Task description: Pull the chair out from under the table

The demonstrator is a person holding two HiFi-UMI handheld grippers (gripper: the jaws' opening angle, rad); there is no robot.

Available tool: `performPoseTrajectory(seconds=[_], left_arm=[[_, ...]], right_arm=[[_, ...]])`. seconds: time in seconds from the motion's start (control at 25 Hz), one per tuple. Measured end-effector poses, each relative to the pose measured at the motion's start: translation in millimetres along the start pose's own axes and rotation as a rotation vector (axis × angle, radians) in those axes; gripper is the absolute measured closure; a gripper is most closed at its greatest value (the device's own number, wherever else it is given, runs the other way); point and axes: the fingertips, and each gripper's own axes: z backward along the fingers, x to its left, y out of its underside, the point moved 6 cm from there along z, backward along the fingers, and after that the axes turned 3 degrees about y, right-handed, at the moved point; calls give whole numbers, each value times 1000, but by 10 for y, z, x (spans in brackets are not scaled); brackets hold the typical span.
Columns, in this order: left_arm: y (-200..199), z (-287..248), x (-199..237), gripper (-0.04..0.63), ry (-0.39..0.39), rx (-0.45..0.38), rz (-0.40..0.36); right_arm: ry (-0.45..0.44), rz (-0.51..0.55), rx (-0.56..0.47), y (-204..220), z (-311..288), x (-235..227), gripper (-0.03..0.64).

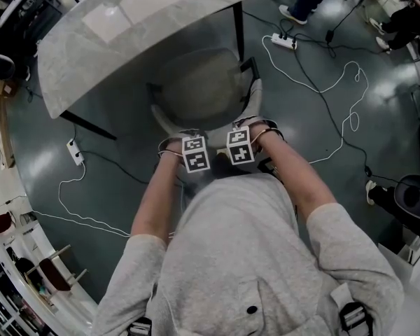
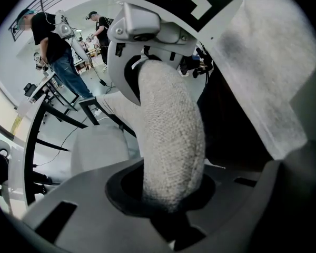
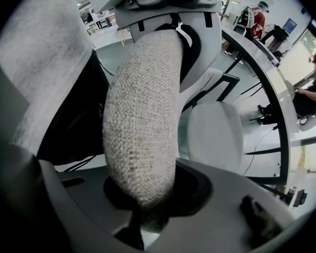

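Observation:
The chair point(image 1: 196, 89) has a grey fabric seat that sits partly under the glass-topped table point(image 1: 126, 19). Its curved padded backrest rim point(image 1: 213, 137) faces me. My left gripper point(image 1: 193, 138) and my right gripper point(image 1: 239, 129) sit side by side on that rim, both pointing down, each shut on it. In the left gripper view the woven rim point(image 2: 171, 141) runs up from between the jaws of the left gripper point(image 2: 171, 207), with the seat point(image 2: 97, 146) beyond. The right gripper view shows the same rim point(image 3: 142, 125) clamped in the right gripper point(image 3: 147, 207), beside the seat point(image 3: 216, 136).
Black table legs point(image 1: 238, 26) stand beside the chair. White cables and power strips point(image 1: 283, 40) point(image 1: 75, 151) lie on the dark floor to the right and left. A black stool point(image 1: 413, 198) stands at the right edge. People stand at other tables point(image 2: 58, 46) in the background.

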Motion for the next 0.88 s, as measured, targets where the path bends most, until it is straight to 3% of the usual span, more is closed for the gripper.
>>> performPoseTrajectory(seconds=[0.88], left_arm=[[-46,-46,-515,505,1,8,7]], right_arm=[[4,5,-2,-98,25,498,529]])
